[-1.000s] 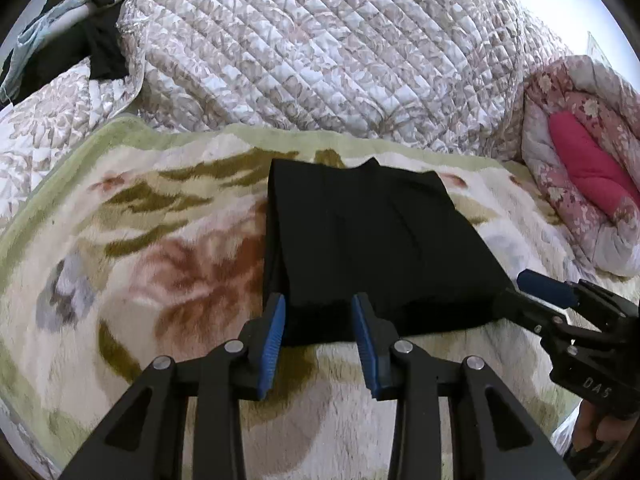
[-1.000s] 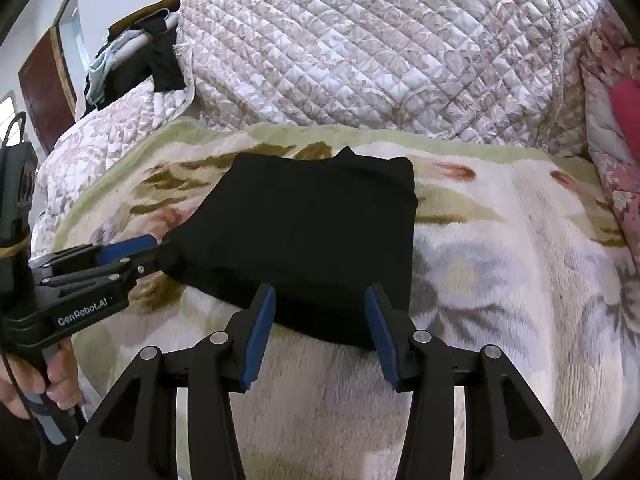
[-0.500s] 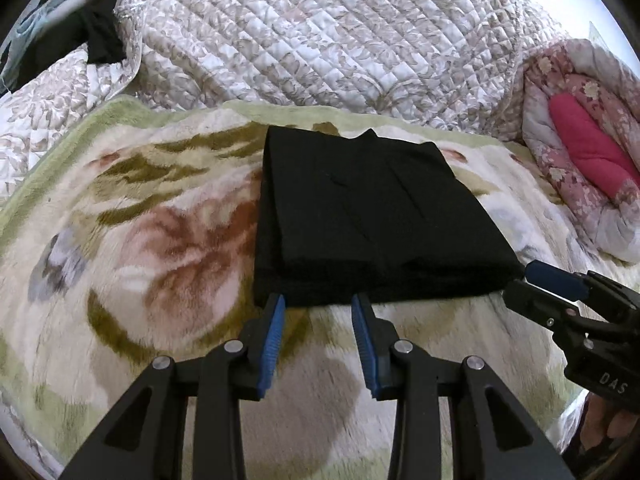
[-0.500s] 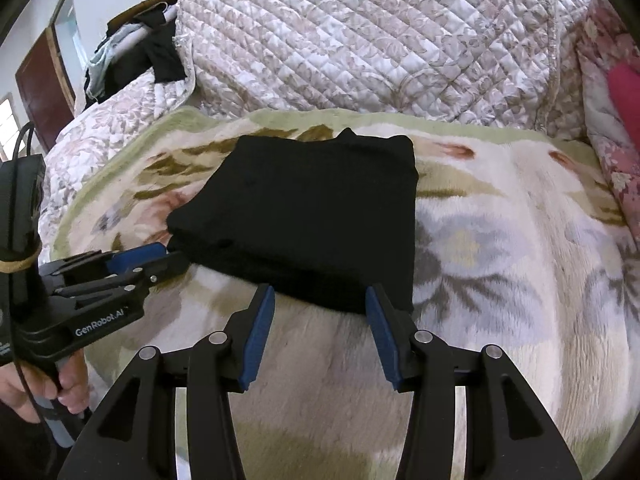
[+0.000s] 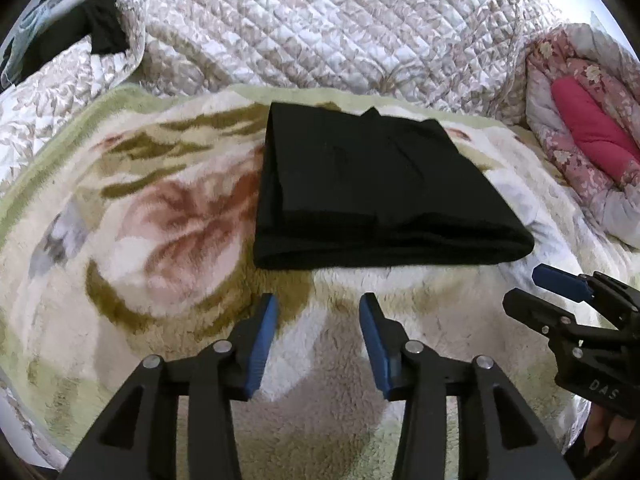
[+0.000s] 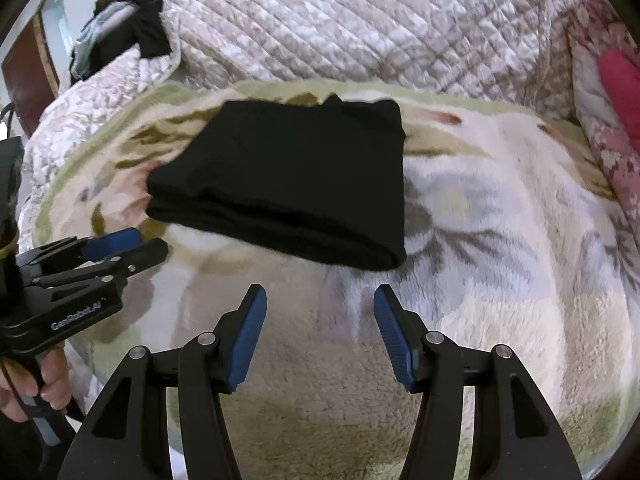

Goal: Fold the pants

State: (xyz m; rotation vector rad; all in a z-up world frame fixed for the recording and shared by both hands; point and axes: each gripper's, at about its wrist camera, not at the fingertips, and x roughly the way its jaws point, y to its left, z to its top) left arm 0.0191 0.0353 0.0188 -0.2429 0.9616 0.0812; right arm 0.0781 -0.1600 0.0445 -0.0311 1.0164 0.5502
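Note:
The black pants (image 5: 372, 192) lie folded into a compact rectangle on the floral fleece blanket (image 5: 160, 240); they also show in the right wrist view (image 6: 288, 188). My left gripper (image 5: 318, 308) is open and empty, a short way in front of the pants' near edge. My right gripper (image 6: 320, 298) is open and empty, also in front of the near edge. Each gripper shows in the other's view: the right one (image 5: 560, 284) at the pants' right, the left one (image 6: 132, 244) at their left.
A quilted beige bedspread (image 5: 340, 28) rises behind the blanket. A pink floral comforter (image 5: 588, 132) lies at the right. Dark clothes (image 5: 80, 28) are piled at the far left. A brown door (image 6: 28, 64) stands at the left edge.
Both grippers have drawn back from the pants' near edge, which they straddled a second ago. The pants now lie untouched, and both sets of jaws stand slightly wider.

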